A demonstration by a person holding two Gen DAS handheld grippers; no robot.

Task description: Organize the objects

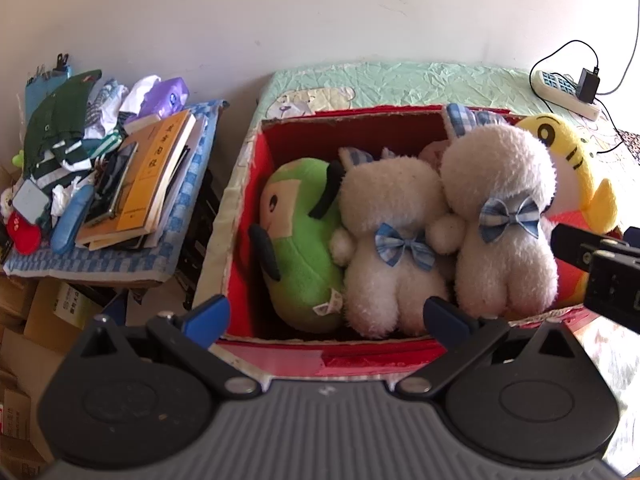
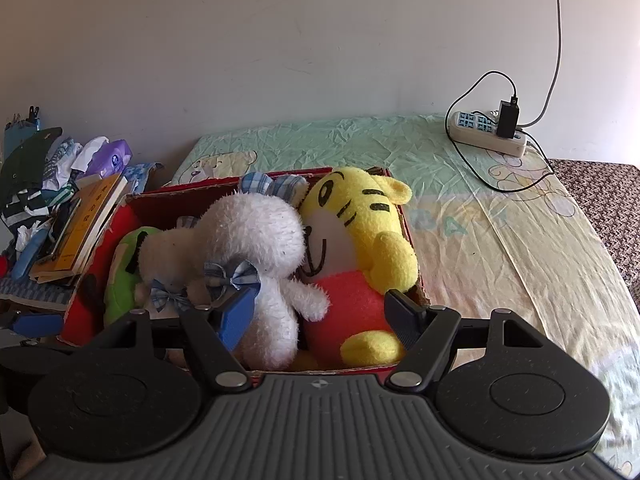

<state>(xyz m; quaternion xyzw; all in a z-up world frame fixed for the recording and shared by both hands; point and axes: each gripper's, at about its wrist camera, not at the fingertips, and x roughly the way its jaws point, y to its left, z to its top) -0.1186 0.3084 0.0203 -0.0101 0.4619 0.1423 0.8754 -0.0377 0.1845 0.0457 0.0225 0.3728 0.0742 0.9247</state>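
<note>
Plush toys fill a red cardboard box (image 1: 244, 216) at centre frame, with both grippers hovering at its near edge, jaws spread and holding nothing. The left gripper (image 1: 326, 318) faces a green plush (image 1: 300, 240) and two white bow-tied bunnies (image 1: 390, 248) — the right gripper (image 2: 320, 312) fronts a yellow tiger (image 2: 360, 232). Upper right, a power strip (image 2: 486, 132) lies on the bedsheet (image 2: 500, 248); books (image 1: 148, 184) pile at left.

Orange book (image 1: 154, 168): CJK cover chars, too blurry to read. No other legible txt.
</note>
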